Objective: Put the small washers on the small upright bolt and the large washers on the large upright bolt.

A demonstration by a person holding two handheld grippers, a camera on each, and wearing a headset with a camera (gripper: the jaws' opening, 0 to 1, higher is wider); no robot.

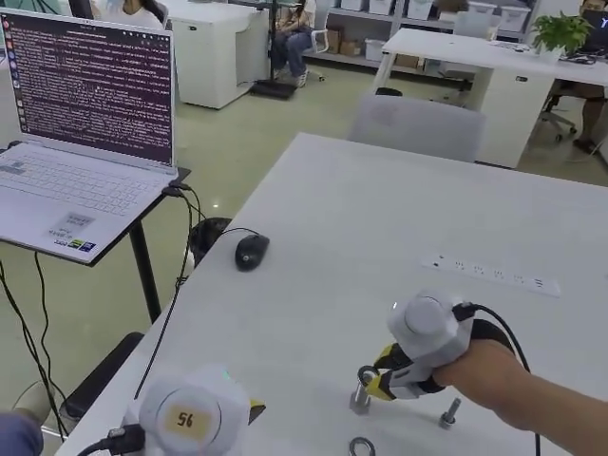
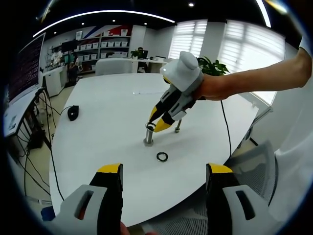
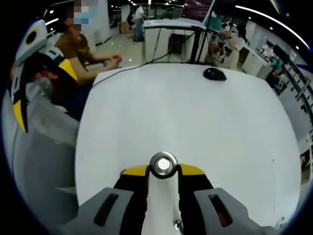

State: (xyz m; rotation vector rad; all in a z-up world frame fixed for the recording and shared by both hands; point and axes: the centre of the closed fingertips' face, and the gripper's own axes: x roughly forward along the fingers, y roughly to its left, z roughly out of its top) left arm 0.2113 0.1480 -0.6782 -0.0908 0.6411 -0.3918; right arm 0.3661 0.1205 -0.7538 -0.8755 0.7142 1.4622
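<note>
Two outstanding: one silver metal washer (image 3: 163,165) pinched by your right hand-held gripper (image 1: 368,382) atop the large steel bolt (image 2: 148,136); one dark ring washer (image 2: 162,156) on the white counter (image 1: 380,237) before your spread left hand-held gripper (image 2: 164,171).

Count with me: two upright bolts on the tabletop (image 1: 361,218), one large bolt (image 1: 359,399) and one small bolt (image 1: 449,413). Washers, two in sight: one held washer (image 3: 152,165) pinched in the right tongs (image 1: 369,382), and one loose washer (image 2: 158,156) lying flat. Tongs, two pairs: the right, plus the left tongs (image 2: 164,169), gaping with nothing between them. Off to the side: one mouse (image 1: 251,251), one laptop (image 1: 85,142), one power strip (image 1: 494,275), one grey chair (image 1: 418,125), one potted plant (image 1: 560,31).
</note>
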